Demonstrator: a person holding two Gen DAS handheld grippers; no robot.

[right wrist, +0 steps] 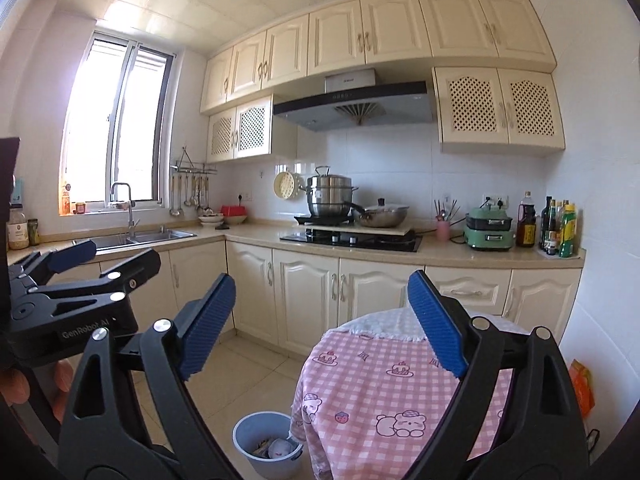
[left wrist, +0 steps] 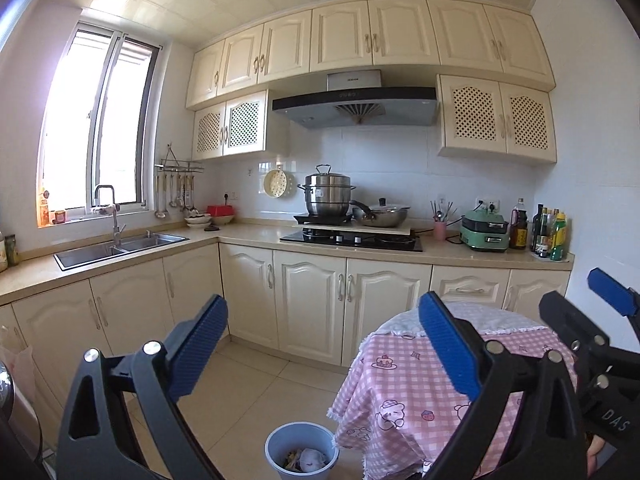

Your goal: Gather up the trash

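Two black grippers with blue ribbed pads, left gripper (left wrist: 322, 346) and right gripper (right wrist: 320, 322): jaws spread wide, nothing between. Below the jaws on the tiled floor, blue plastic bucket (left wrist: 302, 452) holding crumpled trash (left wrist: 308, 460), beside pink checked tablecloth (left wrist: 404, 392).

Home kitchen. Cream cupboards (left wrist: 312, 304) run along two walls under an L-shaped counter (left wrist: 248, 236), with a steel sink (left wrist: 120, 246) and tap below the window (left wrist: 100, 120). Gas hob (left wrist: 352, 240) carries a steamer pot (left wrist: 326, 196) and a lidded pan (left wrist: 380, 214) under a range hood (left wrist: 354, 106). Ladles hang on a wall rack (left wrist: 178, 184); sauce bottles (left wrist: 548, 232) sit at the far right. Small table (left wrist: 400, 392) in pink checked cloth, blue bin (left wrist: 302, 452) beside it.
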